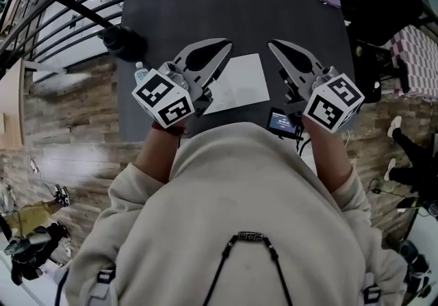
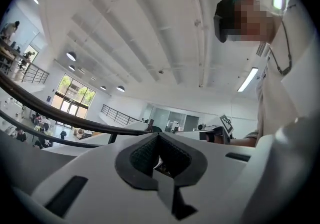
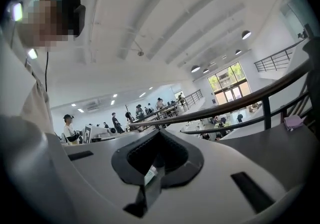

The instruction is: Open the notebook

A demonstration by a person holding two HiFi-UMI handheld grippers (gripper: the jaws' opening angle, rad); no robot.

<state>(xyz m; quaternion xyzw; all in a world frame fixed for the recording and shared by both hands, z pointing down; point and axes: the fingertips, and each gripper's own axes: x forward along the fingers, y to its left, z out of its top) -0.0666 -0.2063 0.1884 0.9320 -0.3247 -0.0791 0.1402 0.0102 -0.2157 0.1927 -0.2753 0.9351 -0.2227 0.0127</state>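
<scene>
A white notebook (image 1: 241, 83) lies flat on the dark table (image 1: 171, 10); whether its cover is open I cannot tell. Both grippers are held high, close under the head camera, pointing away from me. My left gripper (image 1: 226, 43) hangs over the notebook's left edge, its jaws shut with nothing between them. My right gripper (image 1: 272, 43) hangs just right of the notebook, also shut and empty. In the left gripper view the dark pads (image 2: 145, 155) of the left gripper (image 2: 158, 137) meet at the tips. The right gripper view shows the right gripper (image 3: 160, 132) shut the same way.
A small bottle (image 1: 140, 72) stands at the table's left edge, with a black object (image 1: 123, 42) behind it. A small device with a lit screen (image 1: 283, 122) lies at the near edge. Dark railings (image 1: 75, 7) curve round the table's far side.
</scene>
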